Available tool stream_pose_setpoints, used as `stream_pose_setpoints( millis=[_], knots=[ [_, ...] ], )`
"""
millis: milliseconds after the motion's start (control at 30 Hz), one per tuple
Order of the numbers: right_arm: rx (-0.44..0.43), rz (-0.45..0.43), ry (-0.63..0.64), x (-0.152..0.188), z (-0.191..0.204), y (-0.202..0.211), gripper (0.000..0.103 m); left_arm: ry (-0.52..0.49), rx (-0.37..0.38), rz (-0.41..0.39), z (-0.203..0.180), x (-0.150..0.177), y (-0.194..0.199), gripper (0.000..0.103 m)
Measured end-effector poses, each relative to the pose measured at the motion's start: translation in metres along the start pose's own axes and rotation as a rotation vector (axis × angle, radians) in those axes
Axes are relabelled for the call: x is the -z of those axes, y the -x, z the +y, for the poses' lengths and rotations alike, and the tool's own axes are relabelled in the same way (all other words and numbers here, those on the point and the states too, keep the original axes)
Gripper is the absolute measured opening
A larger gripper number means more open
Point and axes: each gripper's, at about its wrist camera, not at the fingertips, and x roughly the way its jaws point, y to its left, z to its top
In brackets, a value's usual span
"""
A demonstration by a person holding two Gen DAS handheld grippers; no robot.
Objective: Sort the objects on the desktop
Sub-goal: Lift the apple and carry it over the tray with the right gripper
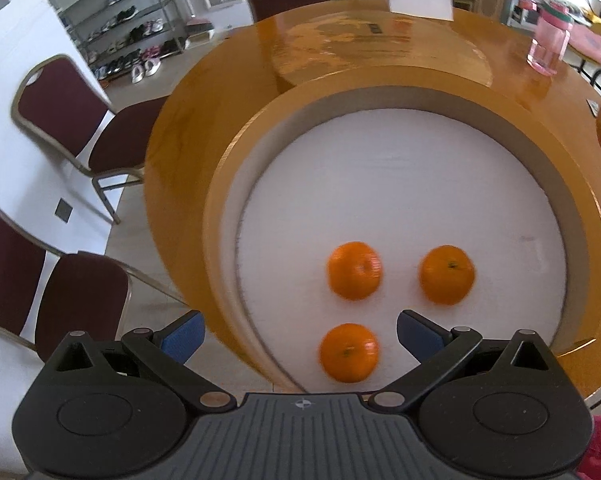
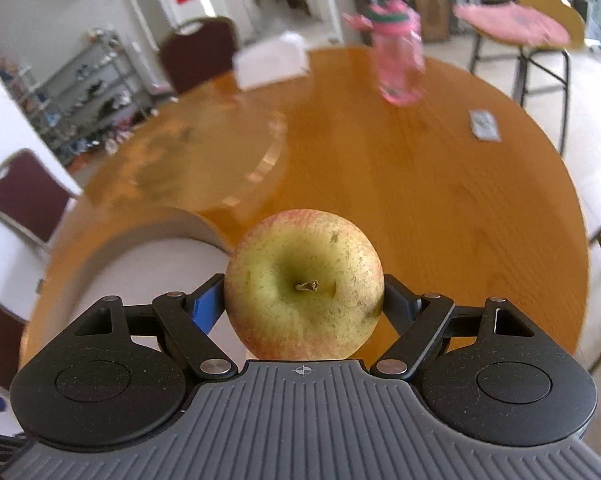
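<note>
A: The three tangerines [image 1: 354,270] are bright orange, lying on the tray's [image 1: 400,184] white lining.
B: And the apple [image 2: 303,285]?
A: Yellow-green, red-blushed, brown-speckled. The counter [image 2: 440,184] is amber wood; the bottle [image 1: 548,40] pink.

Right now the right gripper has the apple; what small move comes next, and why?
Probably carry the apple left over the round tray before opening. The right gripper clamps it above bare table, while three oranges already lie in the tray under the open left gripper.
</note>
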Motion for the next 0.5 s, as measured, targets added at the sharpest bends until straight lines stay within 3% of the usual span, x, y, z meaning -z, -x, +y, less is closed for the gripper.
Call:
stream_pose_setpoints(
  millis=[233,500],
  knots=[
    [-0.126,0.070,0.137,0.006,0.086,-0.029,0.081,0.077,-0.019,0.010,0.037,0.009,-0.005,0.102],
    [-0.170,0.237,0.271,0.039,0.158,-0.091,0.081,0.141,-0.048,0.035,0.064,0.019,-0.011,0.102]
  ],
)
